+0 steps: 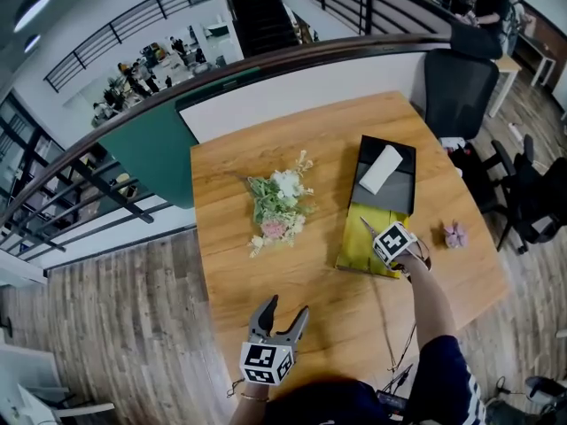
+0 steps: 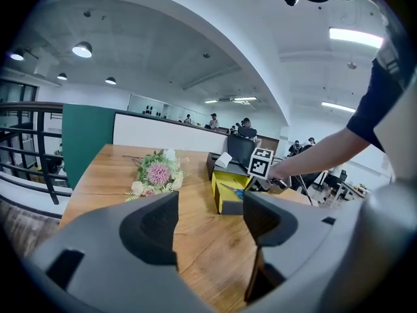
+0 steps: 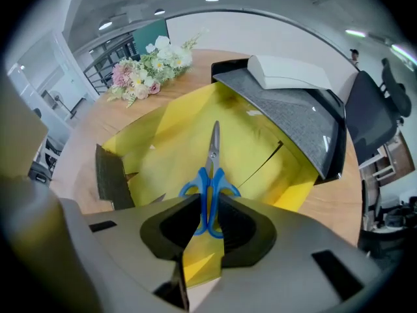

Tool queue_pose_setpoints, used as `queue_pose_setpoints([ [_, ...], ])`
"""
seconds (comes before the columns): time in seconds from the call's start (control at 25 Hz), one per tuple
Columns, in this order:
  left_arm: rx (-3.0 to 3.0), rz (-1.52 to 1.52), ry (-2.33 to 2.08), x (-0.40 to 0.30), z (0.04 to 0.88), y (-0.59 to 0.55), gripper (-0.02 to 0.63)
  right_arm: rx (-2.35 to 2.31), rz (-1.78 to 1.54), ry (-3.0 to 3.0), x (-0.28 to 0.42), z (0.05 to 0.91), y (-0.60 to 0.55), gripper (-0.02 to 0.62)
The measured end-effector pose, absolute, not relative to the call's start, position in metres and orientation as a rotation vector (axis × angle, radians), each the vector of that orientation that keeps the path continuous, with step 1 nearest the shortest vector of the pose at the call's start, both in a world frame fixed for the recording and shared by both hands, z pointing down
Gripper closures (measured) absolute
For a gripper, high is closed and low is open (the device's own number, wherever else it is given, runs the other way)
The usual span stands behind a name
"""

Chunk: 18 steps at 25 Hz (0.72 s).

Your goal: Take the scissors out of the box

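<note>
Blue-handled scissors lie lengthwise in the open yellow box, blades pointing away from me. My right gripper points steeply down into the box, its pads pressed on the scissors' two handle loops. From the head view, the right gripper sits over the yellow box and the scissors' blade tip pokes out past it. My left gripper hovers over the near table edge, open and empty; in its own view the left gripper frames bare wood, the box beyond.
A black box with a white packet on it adjoins the yellow box at the far side. A flower bouquet lies mid-table. A small purple object sits near the right edge. Office chair behind the table.
</note>
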<state>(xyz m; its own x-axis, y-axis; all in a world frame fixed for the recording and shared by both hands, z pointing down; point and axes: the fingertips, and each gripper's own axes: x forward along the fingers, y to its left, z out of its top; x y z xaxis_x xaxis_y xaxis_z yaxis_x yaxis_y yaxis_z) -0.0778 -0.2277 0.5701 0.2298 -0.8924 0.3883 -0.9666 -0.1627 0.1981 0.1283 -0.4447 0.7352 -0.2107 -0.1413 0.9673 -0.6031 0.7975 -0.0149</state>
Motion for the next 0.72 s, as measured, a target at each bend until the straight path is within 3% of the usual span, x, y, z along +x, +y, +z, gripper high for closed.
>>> queue_pose_setpoints([
  [0.72, 2.196, 0.217, -1.695, -0.078, 0.558, -0.197, 0.299, 0.774, 0.259, -2.014, 0.105, 0.643, -0.419, 0.502],
])
